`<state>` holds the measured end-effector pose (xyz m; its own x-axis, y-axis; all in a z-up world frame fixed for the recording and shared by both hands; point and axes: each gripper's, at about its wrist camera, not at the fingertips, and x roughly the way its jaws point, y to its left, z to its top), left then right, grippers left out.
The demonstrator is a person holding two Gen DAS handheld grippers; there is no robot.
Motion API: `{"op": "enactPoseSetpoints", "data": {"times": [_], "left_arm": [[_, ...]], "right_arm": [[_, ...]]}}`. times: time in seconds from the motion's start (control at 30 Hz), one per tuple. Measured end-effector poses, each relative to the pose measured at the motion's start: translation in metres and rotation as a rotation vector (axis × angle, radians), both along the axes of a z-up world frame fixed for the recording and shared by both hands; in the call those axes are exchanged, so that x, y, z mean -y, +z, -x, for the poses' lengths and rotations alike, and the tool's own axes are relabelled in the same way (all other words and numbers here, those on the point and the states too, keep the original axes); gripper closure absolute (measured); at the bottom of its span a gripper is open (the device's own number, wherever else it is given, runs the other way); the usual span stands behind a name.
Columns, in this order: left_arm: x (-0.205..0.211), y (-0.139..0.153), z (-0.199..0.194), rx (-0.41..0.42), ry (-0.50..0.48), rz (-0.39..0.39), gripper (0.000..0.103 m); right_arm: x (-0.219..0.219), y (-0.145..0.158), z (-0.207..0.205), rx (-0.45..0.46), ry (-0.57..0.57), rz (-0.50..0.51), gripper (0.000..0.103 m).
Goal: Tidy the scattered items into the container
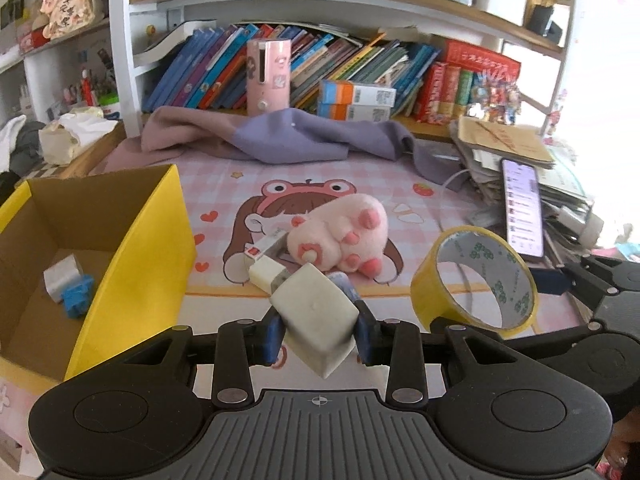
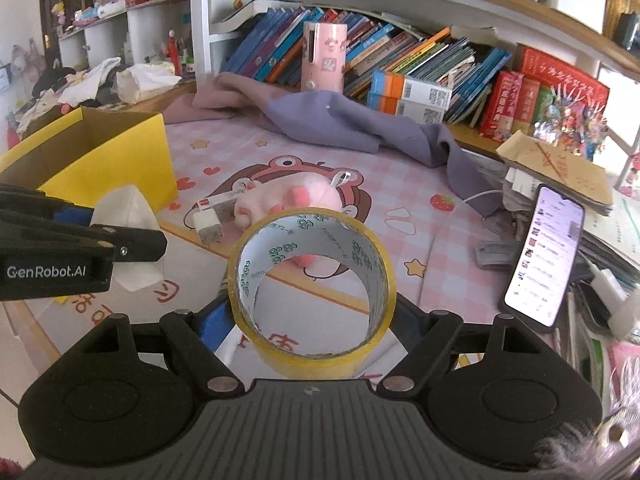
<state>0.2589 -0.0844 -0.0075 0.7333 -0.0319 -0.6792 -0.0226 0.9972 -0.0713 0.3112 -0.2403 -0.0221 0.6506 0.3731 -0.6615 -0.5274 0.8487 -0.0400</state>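
Up close, the left gripper (image 1: 320, 330) has its blue pads (image 1: 273, 336) drawn in narrowly and clamped on a white block (image 1: 316, 316), which sits tilted between them, one corner hanging below the fingers and another pointing toward the desk. It is held clear of the pink desk mat (image 1: 432, 216) and points down at a slant toward it.

The right gripper (image 2: 310, 320) has its fingers spread wide around a roll of yellow tape (image 2: 312, 280), gripping it from both sides on the outer band. The roll stands on edge with its open core facing the camera, the printed inner liner showing. It too is off the mat, and the tool slants downward. In the left wrist view the same roll (image 1: 474, 276) appears to the right of the white block, with the right gripper's black frame just beyond it.

Taking the yellow cardboard box (image 1: 136, 248) as the landmark: it stands open at the left of the mat, and inside it lie a small white piece (image 1: 62, 276) and a blue piece (image 1: 78, 296) touching each other. To the right of the box, on the mat, lies a pink plush toy (image 1: 340, 232), with a white charger plug (image 1: 268, 274) just beside it on the box side. Farther right from the box, a phone (image 1: 522, 208) with its screen lit leans on a stack of papers (image 1: 504, 140). Behind the box, a purple cloth (image 1: 288, 136) lies bunched in front of a row of books (image 1: 360, 68) with a pink cylinder (image 1: 268, 76) standing among them.
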Motion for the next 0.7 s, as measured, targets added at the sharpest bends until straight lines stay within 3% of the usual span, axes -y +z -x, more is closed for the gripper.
{"op": "enactPoseSetpoints", "data": {"times": [0.7], "left_arm": [[-0.075, 0.009, 0.124, 0.052, -0.074, 0.050, 0.069]], "right_arm": [[-0.051, 0.015, 0.145, 0.059, -0.131, 0.001, 0.024]]}}
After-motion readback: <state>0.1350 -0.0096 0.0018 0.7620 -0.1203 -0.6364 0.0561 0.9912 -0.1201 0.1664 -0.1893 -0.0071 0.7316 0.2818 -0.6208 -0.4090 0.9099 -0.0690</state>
